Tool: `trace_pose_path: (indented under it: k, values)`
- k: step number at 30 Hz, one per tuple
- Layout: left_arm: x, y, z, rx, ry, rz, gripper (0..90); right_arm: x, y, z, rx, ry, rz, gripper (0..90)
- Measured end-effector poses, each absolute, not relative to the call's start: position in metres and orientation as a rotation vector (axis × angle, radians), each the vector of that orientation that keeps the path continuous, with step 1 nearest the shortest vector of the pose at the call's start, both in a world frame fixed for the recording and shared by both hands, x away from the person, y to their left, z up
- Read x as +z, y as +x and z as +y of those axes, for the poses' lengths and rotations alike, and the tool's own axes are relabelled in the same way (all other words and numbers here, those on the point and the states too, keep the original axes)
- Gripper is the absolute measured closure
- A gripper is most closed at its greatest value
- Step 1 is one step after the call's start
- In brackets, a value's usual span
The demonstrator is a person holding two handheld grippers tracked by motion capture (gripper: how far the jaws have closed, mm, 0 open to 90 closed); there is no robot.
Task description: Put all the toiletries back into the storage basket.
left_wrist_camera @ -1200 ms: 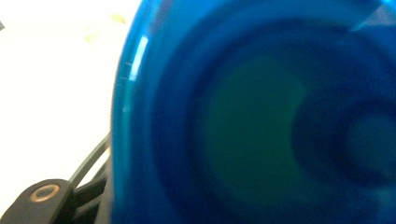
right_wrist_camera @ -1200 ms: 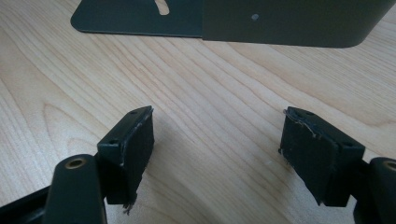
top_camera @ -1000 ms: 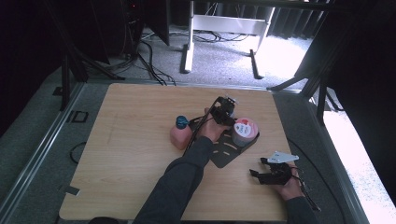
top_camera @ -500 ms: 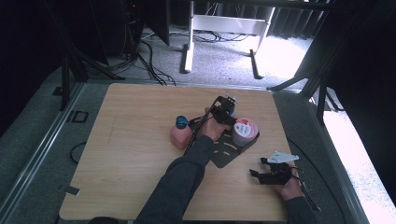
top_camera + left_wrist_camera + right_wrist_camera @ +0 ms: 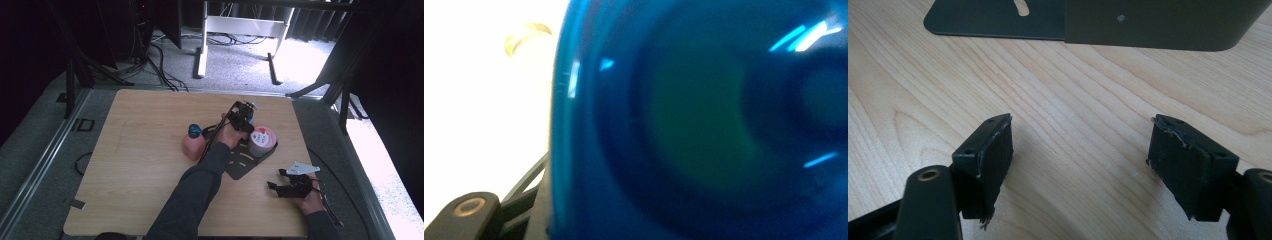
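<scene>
My left gripper (image 5: pixel 243 116) reaches to the far end of a black metal stand (image 5: pixel 239 169) in the middle of the table. A blue translucent container (image 5: pixel 704 125) sits right against its camera, between the jaws, and it looks gripped; the pads themselves are hidden. A pink tub with a red and white label (image 5: pixel 262 140) stands on the stand, just right of that gripper. My right gripper (image 5: pixel 1080 150) rests low over the bare wood near the front right (image 5: pixel 276 179), open with nothing between its pads. It faces the stand's edge (image 5: pixel 1148 20).
A pink bottle with a blue cap (image 5: pixel 192 144) stands left of the stand, beside the left forearm. The wooden table (image 5: pixel 135 165) ends close to the right hand at the front and right. Beyond the far edge are cables and a white frame on the floor.
</scene>
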State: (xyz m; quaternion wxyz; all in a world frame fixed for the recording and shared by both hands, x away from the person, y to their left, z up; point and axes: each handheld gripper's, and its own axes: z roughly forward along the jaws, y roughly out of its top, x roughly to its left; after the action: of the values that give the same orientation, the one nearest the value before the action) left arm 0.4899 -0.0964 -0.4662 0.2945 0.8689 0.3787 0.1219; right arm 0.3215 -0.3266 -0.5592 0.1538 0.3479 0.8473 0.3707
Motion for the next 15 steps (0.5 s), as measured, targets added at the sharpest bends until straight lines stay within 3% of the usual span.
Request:
trace_pose_path:
  k: [15]
  values:
    - [-0.4600, 0.4933, -0.1032, 0.321, 2.349, 1.019, 54.6, -0.5592, 0.3215, -0.3266, 1.063, 0.998, 2.429, 25.4]
